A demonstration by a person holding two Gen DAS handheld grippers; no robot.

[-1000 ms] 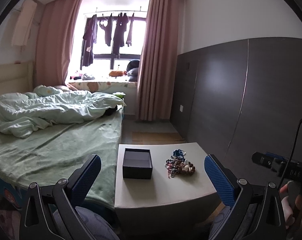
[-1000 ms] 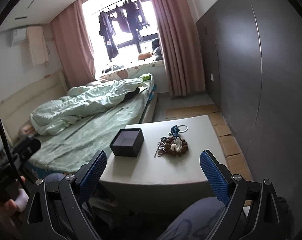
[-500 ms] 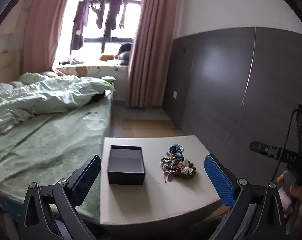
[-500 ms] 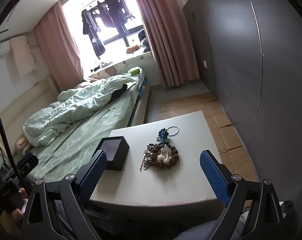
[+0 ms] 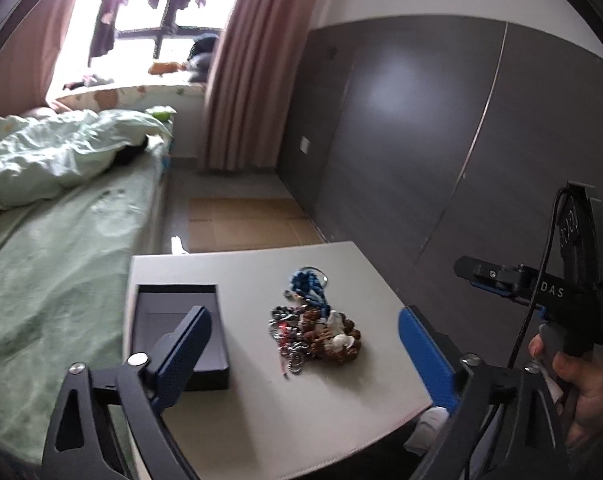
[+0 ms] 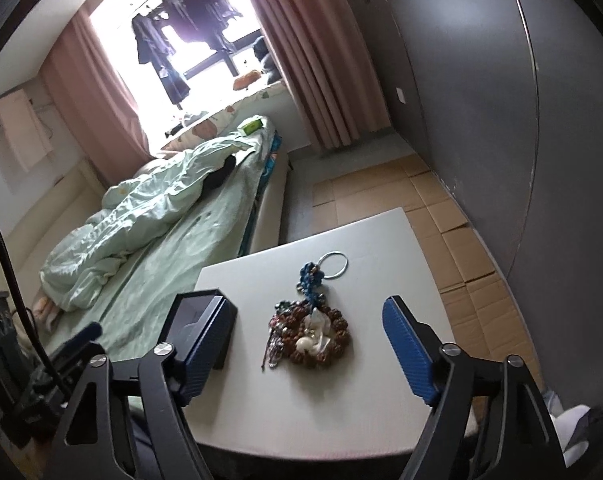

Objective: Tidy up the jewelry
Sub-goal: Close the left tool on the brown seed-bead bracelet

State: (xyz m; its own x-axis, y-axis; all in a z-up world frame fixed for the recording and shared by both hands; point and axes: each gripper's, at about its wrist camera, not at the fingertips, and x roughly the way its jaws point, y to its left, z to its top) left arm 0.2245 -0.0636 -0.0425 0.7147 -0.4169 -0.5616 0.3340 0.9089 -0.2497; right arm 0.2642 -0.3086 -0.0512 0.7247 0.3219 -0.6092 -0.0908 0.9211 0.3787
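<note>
Pale grey tabletop [image 5: 301,412] w/ rounded corners holds everything here. On its left side sits a dark navy square box [image 5: 180,334], lid off, inside looks bare afaict. Right of it, near but not touching, is a tangled pile of jewelry [image 5: 315,330]: brown wooden bead bracelet [image 6: 321,338] w/ some white shell-like bits in the middle, a silvery chain [image 5: 287,344] bunched on the pile's left side, and a blue beaded charm [image 6: 311,280] on the far side w/ a thin metal ring [image 6: 333,265] at its end.

Left gripper [image 5: 305,358], black frame w/ blue ribbed pads, hangs above the near part of the table. Jaws spread wide, nothing between them; from its cam the left pad overlaps the box and the right pad lines up w/ the table's right edge. The pile shows in the gap between the two pads.

Right gripper [image 6: 303,354] looks the same: wide apart, nothing held, pile framed between the pads, left pad in front of the box corner. In the left cam it shows at far right w/ the person's hand [image 5: 577,384] around its handle.

Bg: bed w/ green sheet [image 6: 173,264] and rumpled pale duvet left of the table, pink curtains [image 6: 321,60], clothes hanging at the bright window, dark grey wall panels on the right, flattened cardboard [image 6: 453,240] on the floor.
</note>
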